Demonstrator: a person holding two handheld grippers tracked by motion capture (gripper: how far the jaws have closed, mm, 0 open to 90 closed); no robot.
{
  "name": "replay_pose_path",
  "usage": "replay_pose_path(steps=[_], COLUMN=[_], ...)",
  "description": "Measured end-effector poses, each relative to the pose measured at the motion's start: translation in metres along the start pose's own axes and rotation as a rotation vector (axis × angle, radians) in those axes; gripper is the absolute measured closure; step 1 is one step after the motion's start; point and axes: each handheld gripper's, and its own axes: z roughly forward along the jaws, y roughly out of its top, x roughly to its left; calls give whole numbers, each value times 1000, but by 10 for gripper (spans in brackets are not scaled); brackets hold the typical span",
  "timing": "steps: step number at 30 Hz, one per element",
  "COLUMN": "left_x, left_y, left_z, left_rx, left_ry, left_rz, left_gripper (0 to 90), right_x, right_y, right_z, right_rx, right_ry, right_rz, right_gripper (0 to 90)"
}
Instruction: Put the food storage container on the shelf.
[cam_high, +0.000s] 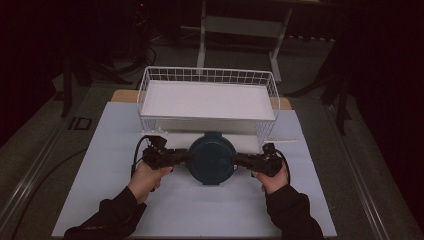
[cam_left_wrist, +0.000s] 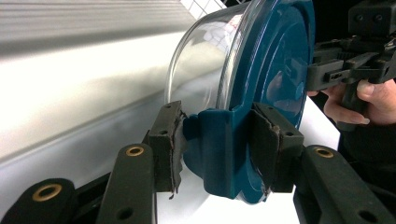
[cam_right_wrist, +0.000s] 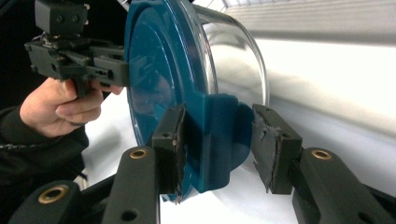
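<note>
A round glass container with a dark teal lid (cam_high: 212, 159) hangs between both grippers, just in front of the white wire basket (cam_high: 207, 75). My left gripper (cam_high: 189, 156) is shut on the lid's left side latch (cam_left_wrist: 215, 154), one pad on each face of it. My right gripper (cam_high: 236, 160) is shut on the opposite latch (cam_right_wrist: 215, 140). In the left gripper view the clear glass bowl (cam_left_wrist: 201, 60) bulges left of the lid (cam_left_wrist: 275, 60), and the right gripper (cam_left_wrist: 327, 70) shows at the far rim. The right gripper view (cam_right_wrist: 217, 140) shows the left gripper (cam_right_wrist: 107, 65) at the lid's far side.
The wire basket holds a flat white liner (cam_high: 205, 100) and stands at the back of a pale mat (cam_high: 190, 210) that covers the table. The dim floor and white table legs (cam_high: 202, 35) lie beyond. Both sleeved forearms enter from the bottom edge.
</note>
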Motion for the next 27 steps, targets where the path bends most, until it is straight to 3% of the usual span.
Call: replay_pose_path(steps=[11,14,17,22,27], left_x=[25,31,35,40,49], left_y=[5,5,6,7,7], left_z=[15,18,21,27,31], left_rx=[-30,-36,-43,-60,-71], left_ry=[31,31,38,52,25], left_rz=[7,-22,-16,-29,-19], left_gripper=[556,555,555,552,550], right_x=[-25,-30,-34,-42,-46], right_y=[11,13,16,16,16], right_z=[21,26,29,34,38], right_rx=[-18,-29,-35,-44,-41], right_ry=[-20,-32,-35,-39,-47], right_rz=[-26,-28,-34,-22,4], right_gripper=[566,565,565,563,562])
